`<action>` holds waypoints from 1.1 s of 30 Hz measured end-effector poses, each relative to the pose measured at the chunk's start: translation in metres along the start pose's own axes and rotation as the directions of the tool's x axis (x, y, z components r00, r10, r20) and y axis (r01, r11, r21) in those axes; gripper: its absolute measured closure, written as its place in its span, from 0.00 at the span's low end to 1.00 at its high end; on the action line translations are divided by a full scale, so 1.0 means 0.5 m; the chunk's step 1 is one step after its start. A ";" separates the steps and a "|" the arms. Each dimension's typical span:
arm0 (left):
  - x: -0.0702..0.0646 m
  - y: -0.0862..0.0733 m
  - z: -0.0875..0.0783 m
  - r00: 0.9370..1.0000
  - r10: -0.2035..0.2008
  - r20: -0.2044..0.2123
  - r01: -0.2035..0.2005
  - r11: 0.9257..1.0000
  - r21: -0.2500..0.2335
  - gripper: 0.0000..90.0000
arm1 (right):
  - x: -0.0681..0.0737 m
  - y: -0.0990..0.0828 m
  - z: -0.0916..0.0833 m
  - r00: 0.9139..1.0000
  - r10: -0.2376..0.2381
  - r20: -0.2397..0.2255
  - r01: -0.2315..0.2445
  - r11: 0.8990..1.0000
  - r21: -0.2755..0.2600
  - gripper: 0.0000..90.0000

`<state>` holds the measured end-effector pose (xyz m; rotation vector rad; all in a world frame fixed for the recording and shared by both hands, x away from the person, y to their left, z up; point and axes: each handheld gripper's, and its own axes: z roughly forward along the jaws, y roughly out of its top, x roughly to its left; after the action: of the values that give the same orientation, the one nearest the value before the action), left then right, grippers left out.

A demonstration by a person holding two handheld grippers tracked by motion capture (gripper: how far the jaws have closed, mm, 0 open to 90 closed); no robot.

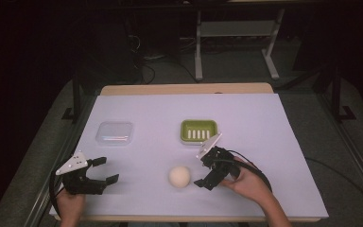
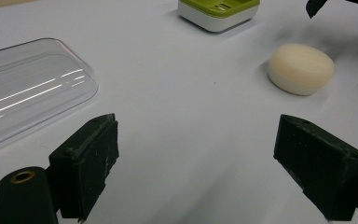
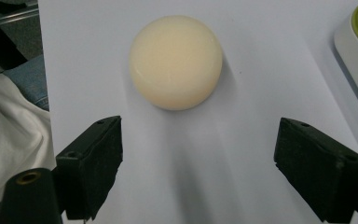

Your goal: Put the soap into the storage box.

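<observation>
White-covered surface (image 1: 274,156), wooden edge visible along its far side, carrying 3 items. Item 1: round cream-coloured soap bar (image 1: 179,176), lying flat near the front centre of the surface, apart from everything else; in the right gripper view the soap bar (image 3: 176,60) sits straight ahead of the jaws, beyond their tips and not between them. Item 2: green soap dish with white base (image 1: 198,131), slotted top, standing behind the soap and slightly to its right, well apart from it. Item 3: clear plastic lid (image 1: 115,133), rectangular with rounded corners, lying on the left half of the surface, level with the dish. Left gripper (image 1: 105,170): held in the person's left hand (image 1: 70,203) at the front left corner, jaws spread wide and empty, pointing toward the soap from a distance. Right gripper (image 1: 202,169): held in the person's right hand (image 1: 246,182) just right of the soap, jaws spread wide and empty, aimed at it without touching. A dark floor with metal table legs lies beyond the surface.
</observation>
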<state>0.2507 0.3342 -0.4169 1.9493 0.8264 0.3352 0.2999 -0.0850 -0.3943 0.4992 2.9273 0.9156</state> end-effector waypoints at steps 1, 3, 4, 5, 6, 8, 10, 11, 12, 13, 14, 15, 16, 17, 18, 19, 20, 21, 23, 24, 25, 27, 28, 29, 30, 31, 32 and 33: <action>0.000 0.000 0.000 1.000 0.002 0.000 -0.002 1.000 -0.001 0.15 | 0.000 0.002 0.000 1.000 0.000 0.000 0.000 1.000 0.005 0.17; -0.001 0.000 0.000 1.000 -0.001 -0.001 0.001 1.000 -0.005 0.15 | -0.001 0.006 0.001 1.000 -0.007 0.000 0.007 1.000 0.004 0.17; -0.001 0.000 0.000 1.000 0.000 -0.001 0.000 1.000 -0.005 0.15 | 0.001 0.008 0.001 1.000 -0.003 -0.002 0.003 1.000 0.005 0.17; -0.001 0.001 0.000 1.000 0.000 -0.001 0.000 1.000 -0.005 0.15 | 0.003 0.011 0.002 1.000 -0.011 0.002 0.011 1.000 0.007 0.17; -0.001 0.000 0.000 1.000 0.001 -0.002 -0.001 1.000 -0.005 0.15 | 0.004 0.013 0.002 1.000 -0.016 0.002 0.016 1.000 0.008 0.16; -0.001 0.000 0.000 1.000 -0.001 -0.002 0.001 1.000 -0.004 0.15 | 0.006 0.018 0.003 1.000 -0.022 0.001 0.022 1.000 0.007 0.16; -0.001 0.000 0.000 1.000 0.000 -0.002 0.000 1.000 -0.005 0.15 | 0.006 0.021 0.004 1.000 -0.027 -0.001 0.027 1.000 0.008 0.16; -0.001 0.001 0.000 1.000 0.000 -0.002 0.000 1.000 -0.005 0.15 | 0.006 0.023 0.005 1.000 -0.024 0.000 0.024 1.000 0.011 0.16; -0.001 0.001 0.000 1.000 0.000 -0.002 0.000 1.000 -0.005 0.15 | 0.005 0.025 0.006 1.000 -0.029 -0.004 0.029 0.999 0.012 0.16; -0.001 0.001 0.000 1.000 0.000 -0.003 0.000 1.000 -0.005 0.15 | 0.005 0.027 0.007 1.000 -0.026 -0.005 0.026 1.000 0.015 0.16; -0.001 0.001 0.000 1.000 0.001 -0.003 -0.001 1.000 -0.004 0.15 | 0.005 0.029 0.008 1.000 -0.025 -0.006 0.025 1.000 0.018 0.16; -0.001 0.001 0.000 1.000 0.000 -0.003 0.000 1.000 -0.005 0.15 | 0.005 0.031 0.009 1.000 -0.029 -0.006 0.029 0.999 0.017 0.16; -0.002 0.001 0.000 1.000 -0.001 -0.004 0.001 1.000 -0.005 0.15 | 0.005 0.033 0.010 1.000 -0.029 -0.009 0.030 0.999 0.020 0.16; -0.001 0.001 0.000 1.000 0.001 -0.004 -0.001 1.000 -0.004 0.15 | 0.005 0.035 0.012 0.999 -0.030 -0.010 0.031 0.999 0.020 0.16; -0.001 0.000 0.000 1.000 0.001 -0.003 -0.001 1.000 -0.003 0.15 | 0.005 0.037 0.013 0.999 -0.032 -0.011 0.032 0.999 0.024 0.16; -0.001 0.000 0.000 1.000 0.002 -0.002 -0.002 1.000 -0.002 0.15 | 0.005 0.039 0.015 0.999 -0.037 -0.010 0.038 0.999 0.026 0.16; -0.001 0.000 0.001 1.000 -0.001 -0.001 0.001 1.000 -0.004 0.15 | 0.006 0.041 0.016 0.999 -0.036 -0.013 0.036 0.999 0.027 0.16; -0.001 0.000 0.001 1.000 -0.001 -0.001 0.001 1.000 -0.004 0.15 | 0.006 0.044 0.017 0.999 -0.040 -0.011 0.040 0.999 0.026 0.16; 0.000 0.000 0.000 1.000 0.002 -0.002 -0.002 1.000 0.000 0.15 | 0.006 0.048 0.020 0.999 -0.043 -0.015 0.044 0.999 0.027 0.16; 0.000 0.000 0.000 1.000 0.002 -0.002 -0.002 1.000 -0.001 0.15 | 0.006 0.050 0.021 0.999 -0.044 -0.015 0.045 0.999 0.028 0.16; 0.000 0.000 0.000 1.000 0.002 -0.002 -0.002 1.000 -0.003 0.15 | 0.007 0.051 0.022 0.999 -0.044 -0.017 0.045 0.999 0.029 0.16; 0.000 0.000 0.000 1.000 0.001 -0.003 -0.001 1.000 0.000 0.15 | 0.007 0.055 0.027 0.999 -0.050 -0.018 0.050 0.998 0.034 0.16; 0.001 0.000 0.000 1.000 0.002 -0.003 -0.002 1.000 0.000 0.15 | 0.008 0.058 0.029 0.999 -0.044 -0.023 0.045 0.998 0.037 0.16; 0.000 0.000 0.000 1.000 0.000 -0.004 0.000 1.000 -0.002 0.15 | 0.008 0.060 0.031 0.998 -0.052 -0.024 0.053 0.998 0.038 0.16; 0.000 0.000 0.000 1.000 0.001 -0.004 -0.001 1.000 -0.002 0.15 | 0.009 0.063 0.033 0.998 -0.051 -0.026 0.052 0.998 0.041 0.16; 0.000 0.000 0.000 1.000 0.001 -0.004 -0.001 1.000 -0.003 0.15 | 0.010 0.066 0.035 0.998 -0.056 -0.025 0.057 0.997 0.042 0.16; 0.000 0.000 0.000 1.000 0.001 -0.005 -0.001 1.000 -0.002 0.15 | 0.010 0.069 0.037 0.998 -0.059 -0.026 0.060 0.997 0.043 0.16; 0.000 0.000 0.000 1.000 0.000 -0.004 0.000 1.000 -0.002 0.15 | 0.011 0.071 0.040 0.998 -0.058 -0.028 0.059 0.997 0.044 0.16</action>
<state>0.2507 0.3344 -0.4167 1.9477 0.8283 0.3406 0.3078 -0.0448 -0.3904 0.4034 2.9753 0.8591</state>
